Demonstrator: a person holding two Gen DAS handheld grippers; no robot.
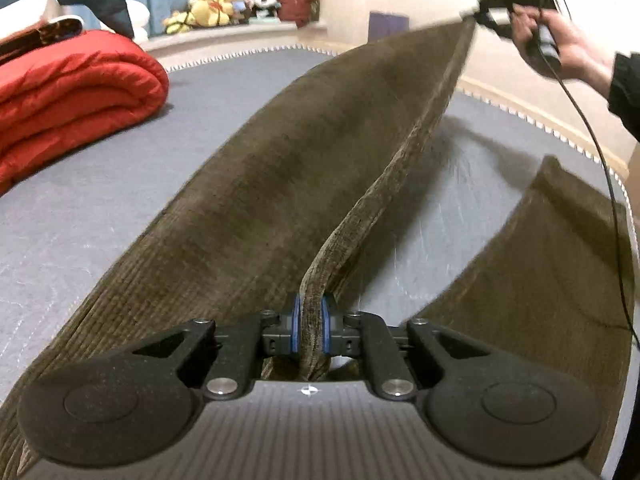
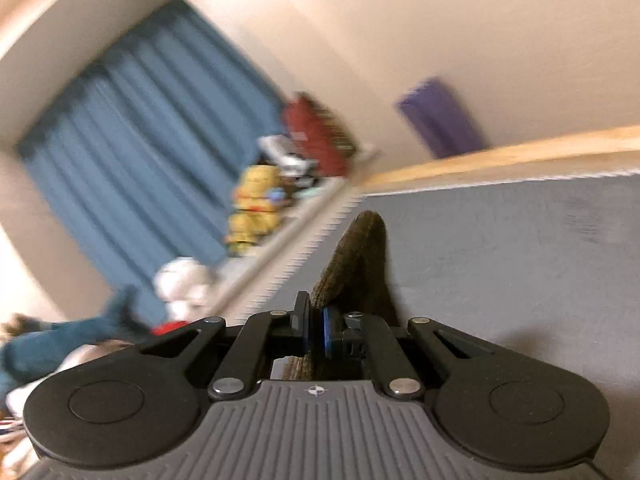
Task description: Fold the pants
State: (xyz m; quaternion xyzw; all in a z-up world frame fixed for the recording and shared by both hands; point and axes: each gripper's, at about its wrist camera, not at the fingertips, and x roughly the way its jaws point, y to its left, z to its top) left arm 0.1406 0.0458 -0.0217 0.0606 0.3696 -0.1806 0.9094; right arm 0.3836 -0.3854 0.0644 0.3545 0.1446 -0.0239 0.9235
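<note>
both hand-held grippers clamp pants [image 1: 304, 168]; right view blurred.

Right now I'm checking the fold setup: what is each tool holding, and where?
Both tools hold the brown corduroy pants: the left tool pinches one raised edge, and the right tool pinches that edge's far end.

No words, brand names or numbers can be read in either view. The only sign is a small white crosshair mark printed on the grey ribbed body of the left gripper [image 1: 310, 330] and of the right gripper [image 2: 316, 330].
</note>
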